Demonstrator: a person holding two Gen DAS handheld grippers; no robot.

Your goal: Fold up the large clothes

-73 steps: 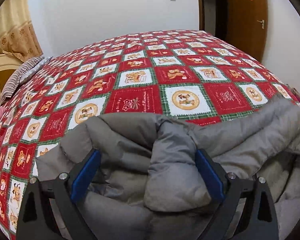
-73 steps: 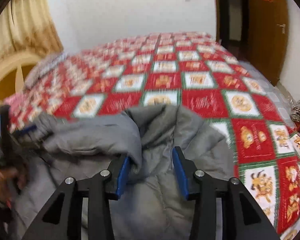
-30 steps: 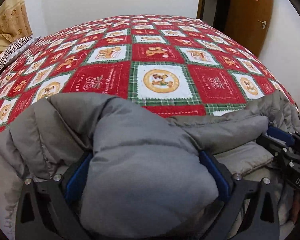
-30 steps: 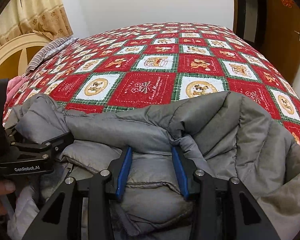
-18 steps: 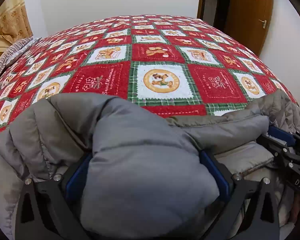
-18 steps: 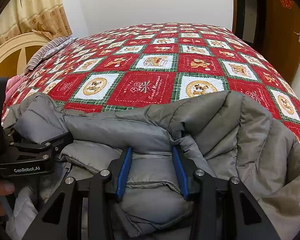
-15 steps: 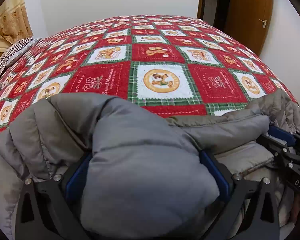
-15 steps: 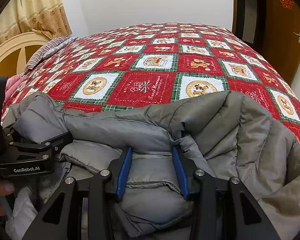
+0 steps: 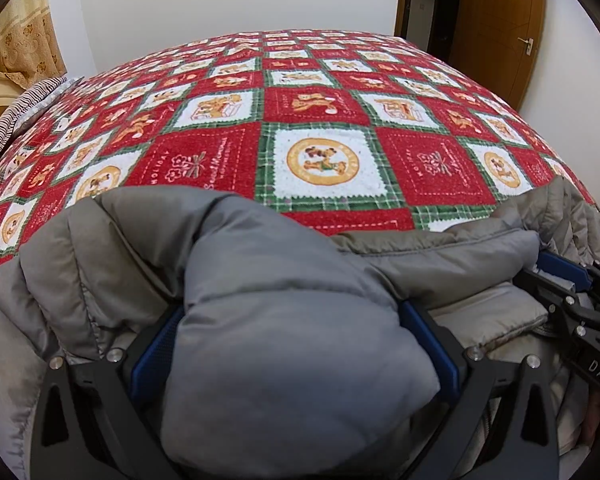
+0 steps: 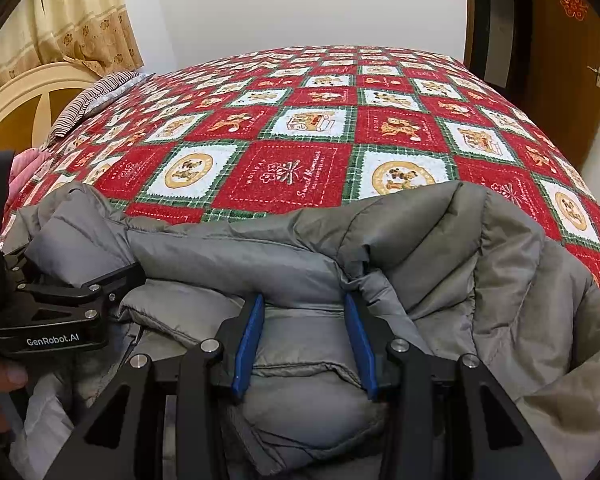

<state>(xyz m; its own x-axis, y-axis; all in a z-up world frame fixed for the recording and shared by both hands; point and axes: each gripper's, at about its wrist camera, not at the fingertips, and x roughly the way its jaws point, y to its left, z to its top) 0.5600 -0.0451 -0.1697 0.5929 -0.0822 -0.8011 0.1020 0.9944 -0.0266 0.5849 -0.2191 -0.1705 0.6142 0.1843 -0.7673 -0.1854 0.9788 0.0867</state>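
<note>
A grey puffer jacket (image 9: 284, 280) lies bunched at the near edge of the bed; it also shows in the right wrist view (image 10: 440, 248). My left gripper (image 9: 292, 320) has its blue pads wide apart around a thick puffy fold of the jacket, which fills the gap between them. My right gripper (image 10: 304, 320) is shut on a fold of the jacket near the collar. Each gripper shows in the other's view: the right one at the right edge (image 9: 572, 292), the left one at the left edge (image 10: 60, 304).
The bed (image 9: 324, 100) wears a red, green and white Christmas patchwork quilt (image 10: 300, 128). A striped pillow (image 10: 88, 104) and a cream headboard (image 10: 16, 96) are at the left. A wooden door (image 9: 496, 20) stands at the back right.
Over the last second almost nothing moved. Before that, both grippers drew the jacket in and the left one took in a much thicker fold.
</note>
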